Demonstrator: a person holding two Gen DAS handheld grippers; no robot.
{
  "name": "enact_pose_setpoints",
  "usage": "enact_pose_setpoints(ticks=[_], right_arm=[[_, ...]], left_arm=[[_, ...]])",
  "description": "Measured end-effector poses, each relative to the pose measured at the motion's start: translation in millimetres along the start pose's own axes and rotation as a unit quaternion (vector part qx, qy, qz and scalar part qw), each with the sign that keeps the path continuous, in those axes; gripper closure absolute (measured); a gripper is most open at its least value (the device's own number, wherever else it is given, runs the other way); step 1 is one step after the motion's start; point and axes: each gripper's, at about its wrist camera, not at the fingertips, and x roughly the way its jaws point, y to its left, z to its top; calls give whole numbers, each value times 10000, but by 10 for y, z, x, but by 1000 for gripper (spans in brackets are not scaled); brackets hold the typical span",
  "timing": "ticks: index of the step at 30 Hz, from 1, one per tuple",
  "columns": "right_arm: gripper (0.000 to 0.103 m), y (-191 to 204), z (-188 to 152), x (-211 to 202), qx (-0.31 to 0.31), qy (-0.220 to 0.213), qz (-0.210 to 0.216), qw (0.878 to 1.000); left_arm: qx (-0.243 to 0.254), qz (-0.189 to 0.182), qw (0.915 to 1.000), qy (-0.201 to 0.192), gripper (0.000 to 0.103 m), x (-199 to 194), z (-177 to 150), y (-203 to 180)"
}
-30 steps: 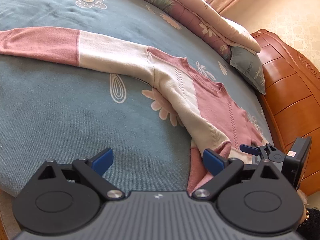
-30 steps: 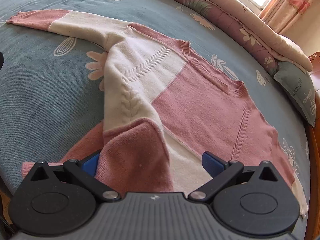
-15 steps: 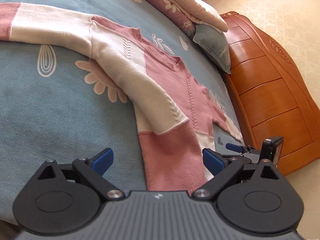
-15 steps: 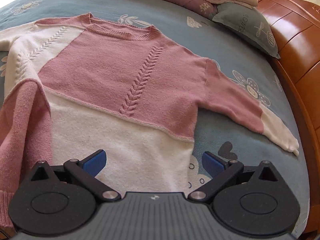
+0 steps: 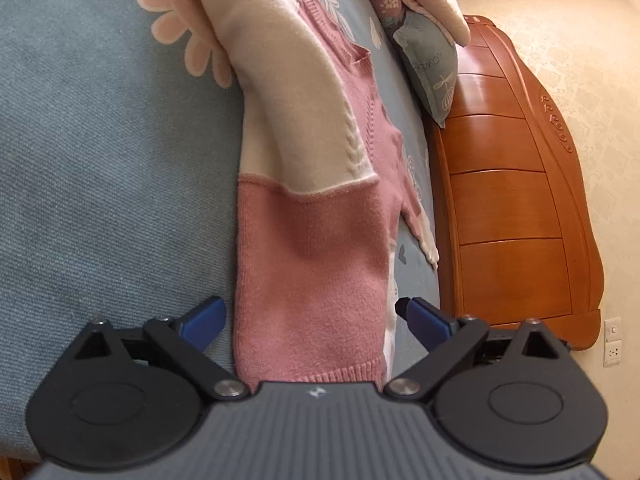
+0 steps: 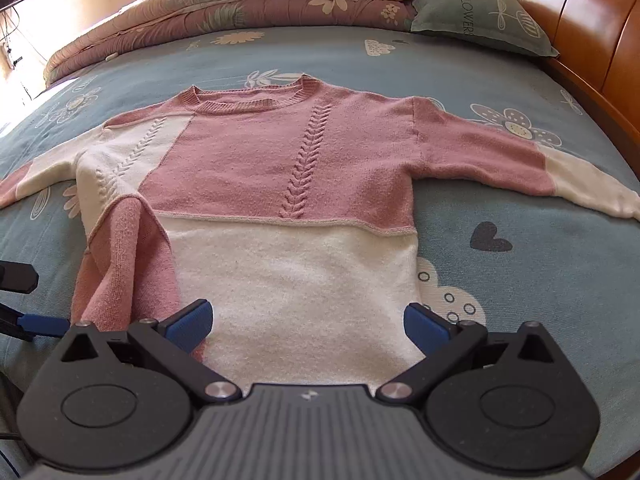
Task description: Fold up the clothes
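Pink and cream knit, the sweater [image 6: 280,184] lies face up and spread on the blue flowered bedsheet [image 6: 500,80], hem toward the near bed edge, both sleeves out to the sides. Its left hem corner, a pink flap [image 6: 120,264], is turned up over the cream panel, so the fold looks barely begun; smoothing that flap or taking 1 side inward seems the step in hand.

The left gripper [image 5: 310,320] has its jaws wide, straddling the pink hem strip without pinching it. The right gripper [image 6: 308,320] is also wide, over the cream hem, holding nothing.

Next, each needs to drop onto a hem corner and close. Open sheet lies on both sides of the sweater; the wooden headboard [image 6: 580,24] and pillow [image 6: 480,20] bound the right, the rolled quilt [image 6: 240,4] the far side.
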Motion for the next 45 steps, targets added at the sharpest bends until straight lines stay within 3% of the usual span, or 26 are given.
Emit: enact_pose_setpoints(ticks=[6, 14, 20, 24, 26, 27, 29, 31, 32, 34, 37, 45], right_arm=[[0, -121, -9, -70, 375, -203, 133, 9990], [0, -139, -68, -56, 474, -161, 214, 9985], [0, -162, -82, -60, 579, -190, 279, 9978], [0, -174, -106, -70, 639, -198, 335, 9972], [0, -189, -129, -64, 713, -181, 407, 9965], [0, -196, -138, -57, 751, -166, 453, 9960], [0, -198, -149, -38, 789, -134, 514, 9955], [0, -182, -153, -13, 762, -110, 507, 9957], [0, -175, -156, -1, 754, -98, 505, 9958], [0, -166, -169, 15, 758, -71, 525, 9957], [0, -165, -188, 29, 759, -39, 512, 9958], [0, -170, -217, 54, 747, 44, 438, 9962]], left_arm=[[639, 85, 9977, -191, 4, 215, 107, -181], [792, -318, 9963, -95, 10, 29, -48, -59], [581, -186, 9981, -76, 10, 319, 243, -201], [883, -166, 9959, 35, 9, 344, 154, -239], [921, -347, 9951, 15, 14, 254, 64, -161], [810, -383, 9960, -44, 22, 203, 38, -88], [529, -365, 9978, -182, 45, 113, 11, 76], [157, -152, 9995, -240, 87, 101, 29, 244], [-43, -53, 9997, -243, 94, 113, 39, 326], [-76, -196, 9996, -210, 92, 142, 54, 366], [192, -14, 9997, -160, 92, 188, 59, 276], [201, 56, 9996, -195, 92, 225, 59, 246]])
